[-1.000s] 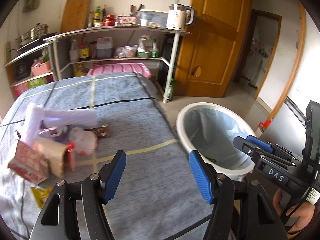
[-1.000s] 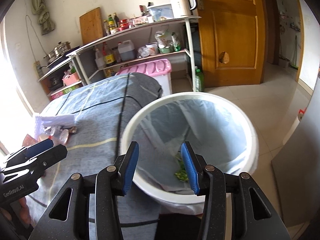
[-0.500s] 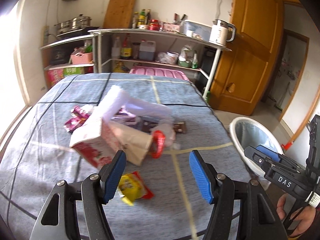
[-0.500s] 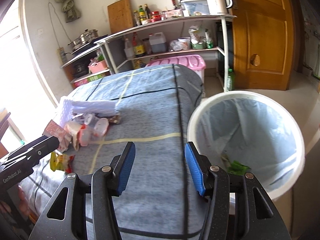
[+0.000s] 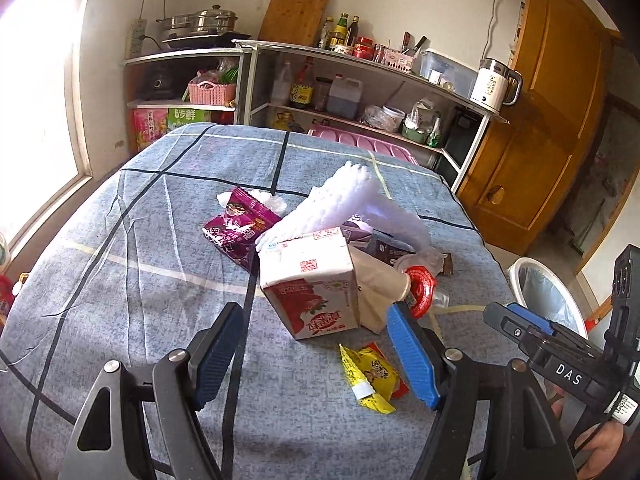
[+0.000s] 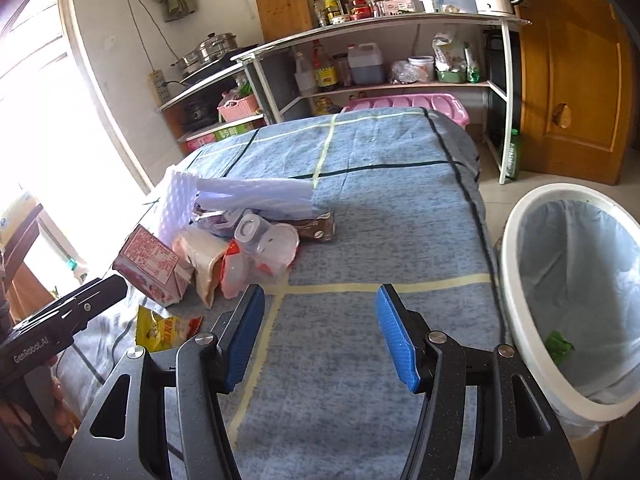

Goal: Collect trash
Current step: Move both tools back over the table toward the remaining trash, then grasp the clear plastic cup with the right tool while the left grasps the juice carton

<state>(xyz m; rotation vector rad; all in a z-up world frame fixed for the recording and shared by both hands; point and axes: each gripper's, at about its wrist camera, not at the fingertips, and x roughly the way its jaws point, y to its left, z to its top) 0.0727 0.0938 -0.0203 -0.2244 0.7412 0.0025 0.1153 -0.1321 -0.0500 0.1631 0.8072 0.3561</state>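
A pile of trash lies on the blue cloth-covered table (image 5: 120,240): a red-and-white milk carton (image 5: 316,284), a purple snack wrapper (image 5: 240,226), white foam wrap (image 5: 348,204), a tan paper bag (image 5: 378,280), a red-capped clear cup (image 5: 420,284) and a yellow sachet (image 5: 372,372). My left gripper (image 5: 316,354) is open, just short of the carton. My right gripper (image 6: 320,340) is open and empty over the table's near edge, right of the pile (image 6: 240,248). The white bin (image 6: 568,292) with a liner holds green scraps (image 6: 560,346).
Metal shelves (image 5: 360,92) with bottles, a kettle and a pink basket stand behind the table. A pink plastic crate (image 6: 404,104) sits at the far table end. A wooden door (image 6: 572,72) is right of the shelves. The bin stands on the floor beside the table's right edge.
Both grippers have swung left, away from the bin and toward the trash pile. The left gripper now faces the milk carton closely. Both stay open and empty.
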